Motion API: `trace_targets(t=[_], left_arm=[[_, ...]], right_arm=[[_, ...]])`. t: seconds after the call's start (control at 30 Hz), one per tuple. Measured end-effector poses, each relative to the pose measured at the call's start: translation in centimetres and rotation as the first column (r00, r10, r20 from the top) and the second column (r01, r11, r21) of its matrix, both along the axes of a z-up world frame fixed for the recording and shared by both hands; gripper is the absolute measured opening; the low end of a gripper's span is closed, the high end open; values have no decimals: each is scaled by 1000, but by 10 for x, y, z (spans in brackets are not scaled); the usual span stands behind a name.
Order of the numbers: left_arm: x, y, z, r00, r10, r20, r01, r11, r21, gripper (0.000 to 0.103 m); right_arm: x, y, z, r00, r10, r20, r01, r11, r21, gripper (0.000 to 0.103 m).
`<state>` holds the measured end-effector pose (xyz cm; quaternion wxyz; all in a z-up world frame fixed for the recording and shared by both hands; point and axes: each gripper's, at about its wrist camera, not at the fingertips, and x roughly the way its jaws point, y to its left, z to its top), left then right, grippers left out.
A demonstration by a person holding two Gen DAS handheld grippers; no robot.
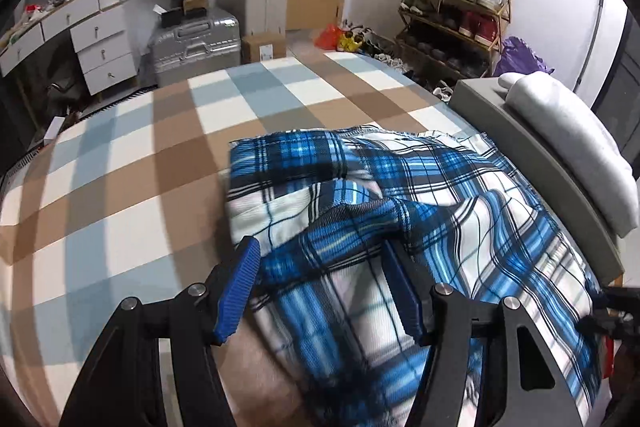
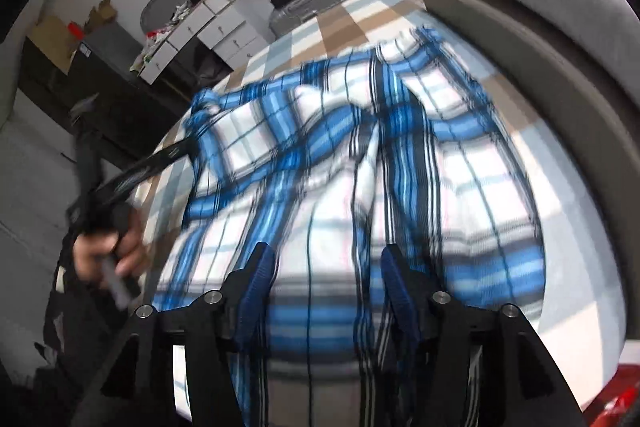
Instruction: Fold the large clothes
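Left wrist view: the left gripper stands wide, its blue pads apart over a raised fold of the plaid garment, which lies at five o'clock on the checked bed cover; right wrist view, blurred: the right gripper is wide over the garment at six o'clock.

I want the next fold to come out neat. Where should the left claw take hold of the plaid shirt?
Pinch the raised blue ridge of the plaid shirt just ahead of the left claw, coming straight forward; it stands up off the bed.
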<state>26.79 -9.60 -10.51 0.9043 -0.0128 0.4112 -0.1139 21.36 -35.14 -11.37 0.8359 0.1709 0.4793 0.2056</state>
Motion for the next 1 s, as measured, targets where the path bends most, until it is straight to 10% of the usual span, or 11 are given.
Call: trace_targets(t=[0.1, 0.37, 0.6, 0.83, 1.0], left_arm=[[-2, -7, 0, 999, -15, 40, 13, 999, 42, 0], [-7, 4, 41, 987, -96, 129, 103, 994, -48, 0], [46, 28, -3, 992, 125, -30, -124, 992, 23, 0], [-16, 42, 25, 995, 101, 19, -99, 993, -58, 0], [-83, 36, 36, 997, 22, 78, -6, 979, -201, 41]], right_arm=[[2, 3, -5, 1000, 11, -6, -11, 1000, -25, 56], [-1, 22, -4, 997, 78, 13, -75, 984, -162, 56], [-4, 24, -6, 996, 86, 21, -81, 980, -182, 56], [-15, 14, 0, 999, 46, 20, -44, 997, -63, 60], [-23, 19, 8, 996, 45, 76, -43, 999, -30, 16]])
